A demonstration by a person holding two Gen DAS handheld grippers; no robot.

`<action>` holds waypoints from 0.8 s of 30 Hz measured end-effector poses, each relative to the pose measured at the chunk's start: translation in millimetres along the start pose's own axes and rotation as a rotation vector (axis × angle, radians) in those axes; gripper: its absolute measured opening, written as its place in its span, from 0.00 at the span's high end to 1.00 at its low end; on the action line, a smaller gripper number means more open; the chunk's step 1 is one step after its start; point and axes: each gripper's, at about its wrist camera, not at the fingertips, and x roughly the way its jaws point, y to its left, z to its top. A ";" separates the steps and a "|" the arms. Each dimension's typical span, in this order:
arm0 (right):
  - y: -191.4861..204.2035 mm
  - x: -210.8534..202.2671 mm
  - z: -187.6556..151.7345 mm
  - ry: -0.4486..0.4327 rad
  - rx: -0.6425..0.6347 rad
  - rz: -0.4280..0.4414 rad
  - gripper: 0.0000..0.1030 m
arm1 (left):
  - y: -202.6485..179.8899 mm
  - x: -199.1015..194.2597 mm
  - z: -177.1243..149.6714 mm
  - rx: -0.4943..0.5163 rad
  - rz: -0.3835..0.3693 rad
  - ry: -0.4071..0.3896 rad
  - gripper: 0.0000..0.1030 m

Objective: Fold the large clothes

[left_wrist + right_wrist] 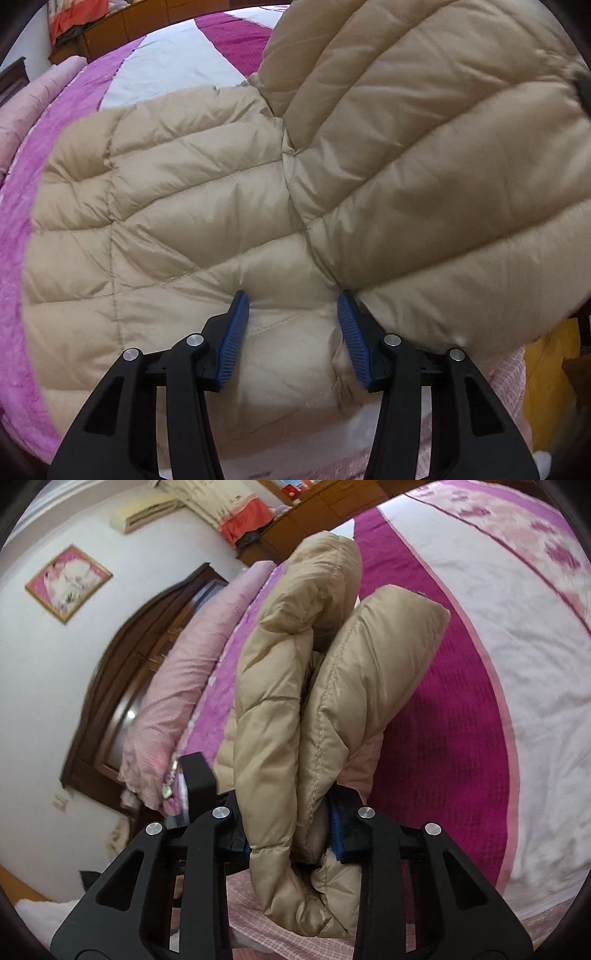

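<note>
my right gripper (291,834) is clenched on a doubled edge of the puffer jacket (177,206), which lies across the bed (173,74); my left gripper (291,332) sits spread over it, probably not gripping. slick fabric could slip mid-fold. open bedspread beyond, bed edge near me.

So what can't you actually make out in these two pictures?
- Right gripper fingertips: right wrist view, buried in the bunched beige quilted down jacket.
- Jacket's right edge: left wrist view, blurred and cut off by the frame.
- Whether the open left gripper touches the fabric: unclear.
- Framed pink picture: too small to tell its subject.
</note>
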 end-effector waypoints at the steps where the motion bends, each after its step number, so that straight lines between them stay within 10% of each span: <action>1: 4.3 1.6 2.4 0.003 -0.012 -0.015 0.70 | 2.5 -6.0 -1.2 -0.007 0.000 -0.005 0.52; 12: 52.1 25.9 7.2 0.063 -0.111 -0.064 0.70 | 106.9 -64.1 -25.6 -0.172 0.188 -0.057 0.51; 24: 111.7 111.7 4.7 0.207 -0.172 -0.012 0.70 | 135.1 -55.0 -25.1 -0.224 0.161 -0.029 0.57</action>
